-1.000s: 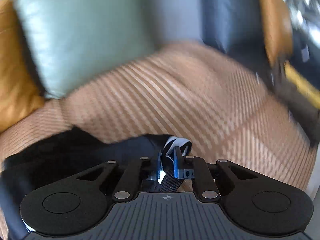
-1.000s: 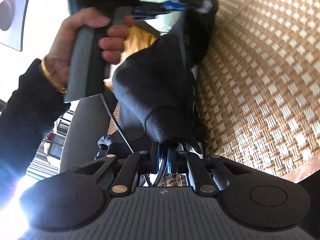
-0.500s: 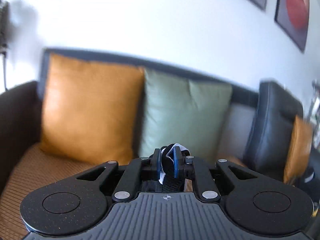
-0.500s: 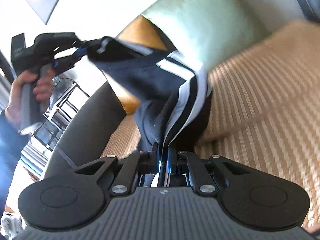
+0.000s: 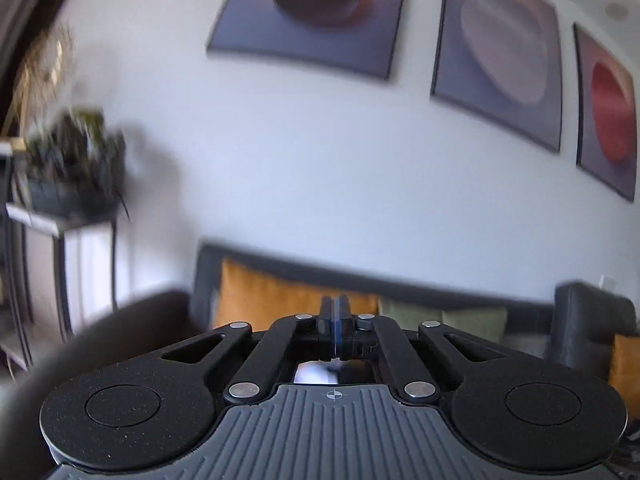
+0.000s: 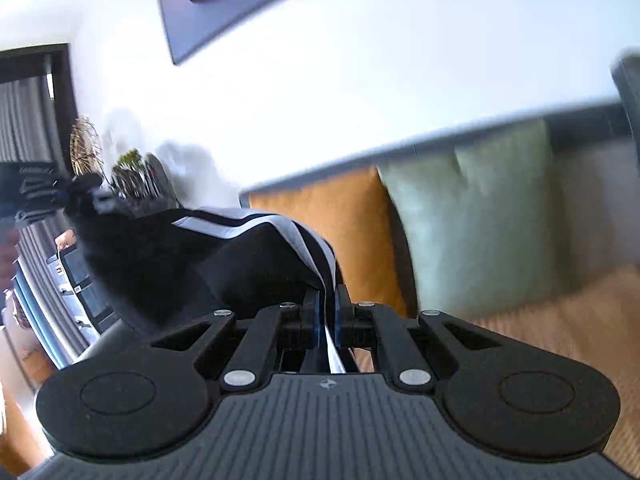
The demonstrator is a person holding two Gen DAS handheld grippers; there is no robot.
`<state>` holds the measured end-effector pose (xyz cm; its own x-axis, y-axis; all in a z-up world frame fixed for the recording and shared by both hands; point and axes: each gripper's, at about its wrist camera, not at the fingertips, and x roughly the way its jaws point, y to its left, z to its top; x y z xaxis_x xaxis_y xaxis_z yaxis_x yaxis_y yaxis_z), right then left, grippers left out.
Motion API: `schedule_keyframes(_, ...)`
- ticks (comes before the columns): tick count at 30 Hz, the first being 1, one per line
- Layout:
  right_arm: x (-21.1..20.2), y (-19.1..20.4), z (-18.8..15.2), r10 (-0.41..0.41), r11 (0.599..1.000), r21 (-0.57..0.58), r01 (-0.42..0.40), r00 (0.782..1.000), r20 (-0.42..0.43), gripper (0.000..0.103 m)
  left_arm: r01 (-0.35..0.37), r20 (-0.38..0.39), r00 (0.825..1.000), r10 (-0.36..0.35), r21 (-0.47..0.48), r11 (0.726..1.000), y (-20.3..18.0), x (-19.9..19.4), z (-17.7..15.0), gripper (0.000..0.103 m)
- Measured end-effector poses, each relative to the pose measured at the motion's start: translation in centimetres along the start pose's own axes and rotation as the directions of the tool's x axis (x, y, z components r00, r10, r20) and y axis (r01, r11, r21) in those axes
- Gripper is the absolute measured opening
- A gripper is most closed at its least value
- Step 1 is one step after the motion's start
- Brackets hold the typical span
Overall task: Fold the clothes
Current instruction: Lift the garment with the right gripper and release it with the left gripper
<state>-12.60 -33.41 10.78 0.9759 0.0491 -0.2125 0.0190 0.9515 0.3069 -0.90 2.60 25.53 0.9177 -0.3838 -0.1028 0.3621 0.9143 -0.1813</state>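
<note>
A black garment [image 6: 248, 264] with white stripes hangs in the air above the sofa, stretched between my two grippers. My right gripper [image 6: 327, 312] is shut on its striped edge, and the cloth runs up and left from the jaws. At the far left the blurred left gripper [image 6: 94, 198] holds the garment's other end. In the left wrist view the left gripper [image 5: 335, 312] points at the wall. Its jaws are closing tight, with only a white scrap of cloth [image 5: 316, 374] showing beneath them.
Below is a dark sofa with an orange cushion [image 6: 344, 232], a green cushion [image 6: 472, 220] and a woven tan seat cover [image 6: 560, 320]. Framed pictures [image 5: 308, 12] hang on the white wall. A plant [image 5: 72, 168] stands on a side table at the left.
Both grippers have risen from the sofa seat with the garment, now spread between them. The left view has swung up from the seat to the wall, and the right gripper has rolled.
</note>
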Motion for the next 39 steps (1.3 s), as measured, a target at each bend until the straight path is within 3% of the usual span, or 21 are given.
schedule_keyframes(1, -0.3, 0.7, 1.1, -0.001, 1.0, -0.022, 0.001, 1.0, 0.017, 0.008, -0.01, 0.048, 0.999, 0.01, 0.014, 1.0, 0.2, -1.6, 1.4, 0.0)
schedule_keyframes(3, -0.7, 1.7, 3.0, -0.002, 0.998, -0.059, 0.004, 0.999, 0.042, 0.008, -0.021, 0.054, 0.998, 0.021, 0.006, 1.0, 0.1, -3.1, 3.7, 0.0)
schedule_keyframes(6, -0.1, 2.9, 4.5, -0.009, 0.995, -0.101, 0.012, 0.999, 0.035, 0.008, -0.08, -0.01, 0.997, 0.081, 0.066, 0.995, -0.8, -3.1, 4.0, 0.0)
schedule_keyframes(9, 1.8, 3.5, 3.2, -0.038, 0.991, -0.133, 0.033, 0.999, -0.036, 0.008, -0.057, -0.121, 0.99, 0.072, 0.124, 0.991, -0.7, -1.5, -0.3, 0.0)
schedule_keyframes(12, 3.8, 2.5, 0.8, -0.088, 0.988, -0.132, 0.078, 0.993, -0.074, 0.008, -0.001, -0.248, 0.968, 0.044, 0.173, 0.985, -0.2, 0.3, -6.2, 0.0)
schedule_keyframes(13, 4.0, 2.1, 0.5, -0.095, 0.989, -0.122, 0.085, 0.992, -0.082, 0.008, 0.037, -0.277, 0.961, 0.014, 0.181, 0.983, 0.4, 0.3, -8.5, 0.022)
schedule_keyframes(14, 4.2, 1.8, 0.4, -0.104, 0.989, -0.119, 0.093, 0.991, -0.087, 0.008, 0.075, -0.305, 0.952, -0.014, 0.188, 0.979, 1.0, 0.4, -10.9, 0.023)
schedule_keyframes(15, 4.2, 1.3, 0.3, -0.109, 0.989, -0.112, 0.099, 0.99, -0.09, 0.008, 0.093, -0.327, 0.945, -0.026, 0.19, 0.977, 1.6, 0.6, -13.2, 0.037)
schedule_keyframes(16, 3.9, 1.0, 0.4, -0.11, 0.99, -0.098, 0.101, 0.99, -0.092, 0.008, 0.111, -0.348, 0.937, -0.038, 0.193, 0.975, 2.2, 0.9, -15.5, 0.058)
schedule_keyframes(18, 3.2, 0.3, 0.6, -0.108, 0.992, -0.075, 0.102, 0.99, -0.094, 0.008, 0.123, -0.387, 0.921, -0.041, 0.191, 0.974, 3.3, 1.6, -19.5, 0.071)
schedule_keyframes(21, 1.9, -0.3, 1.1, -0.103, 0.992, -0.081, 0.096, 0.992, -0.079, 0.008, 0.154, -0.482, 0.875, -0.055, 0.169, 0.974, 6.8, 4.0, -23.3, 0.078)
schedule_keyframes(25, 0.4, -1.3, 0.9, -0.104, 0.992, -0.084, 0.098, 0.991, -0.079, 0.008, 0.163, -0.554, 0.83, -0.062, 0.135, 0.977, 10.0, 8.2, -27.0, 0.085)
schedule_keyframes(30, -0.7, -2.8, 0.0, -0.128, 0.989, -0.088, 0.119, 0.987, -0.099, 0.008, 0.266, -0.626, 0.759, -0.18, 0.045, 0.963, 11.8, 11.1, -30.4, 0.088)
schedule_keyframes(33, -1.3, -3.9, -0.5, -0.137, 0.989, -0.06, 0.132, 0.986, -0.098, 0.008, 0.326, -0.675, 0.694, -0.25, -0.015, 0.945, 12.2, 13.5, -31.9, 0.088)
schedule_keyframes(36, -2.1, -4.7, -0.7, -0.146, 0.989, -0.034, 0.143, 0.985, -0.091, 0.008, 0.374, -0.695, 0.64, -0.328, -0.091, 0.923, 12.7, 15.6, -33.2, 0.088)
schedule_keyframes(39, -2.9, -5.4, -0.9, -0.173, 0.985, -0.03, 0.171, 0.981, -0.084, 0.008, 0.428, -0.718, 0.562, -0.41, -0.172, 0.887, 13.1, 16.9, -34.1, 0.095)
